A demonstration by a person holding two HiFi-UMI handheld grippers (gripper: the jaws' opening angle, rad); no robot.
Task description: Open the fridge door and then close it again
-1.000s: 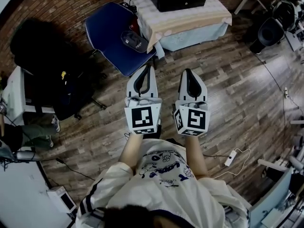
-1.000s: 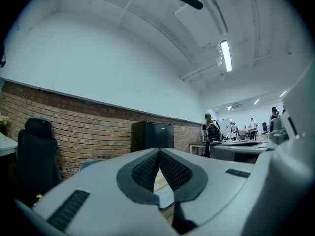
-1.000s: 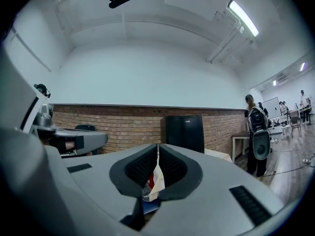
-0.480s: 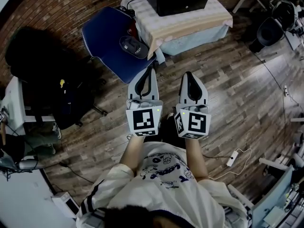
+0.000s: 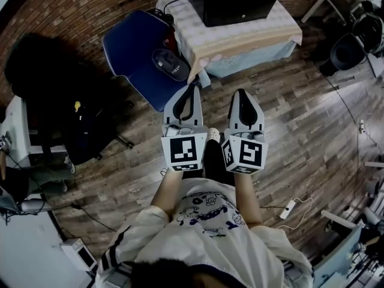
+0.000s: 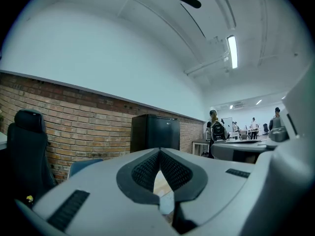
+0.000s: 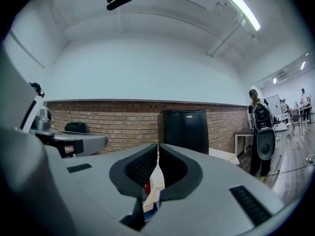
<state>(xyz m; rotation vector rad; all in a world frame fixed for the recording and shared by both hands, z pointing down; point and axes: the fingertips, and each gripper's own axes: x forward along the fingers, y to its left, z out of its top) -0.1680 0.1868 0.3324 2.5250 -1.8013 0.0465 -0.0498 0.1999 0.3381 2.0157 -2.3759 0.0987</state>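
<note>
A small black fridge (image 5: 240,2) stood upright on a low counter (image 5: 252,38) draped in pale cloth, in front of a red brick wall (image 7: 123,119). Its door (image 7: 186,132) was shut, with a small logo near its top edge.

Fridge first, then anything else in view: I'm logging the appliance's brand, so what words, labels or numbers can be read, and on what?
Nothing can be read for sure.
Fridge: small pale brand mark at the top of the door, too small to read.
Shirt: dark printed drawing, any lettering blurred.
Left marker cube and right marker cube: square patterns only, no words.
</note>
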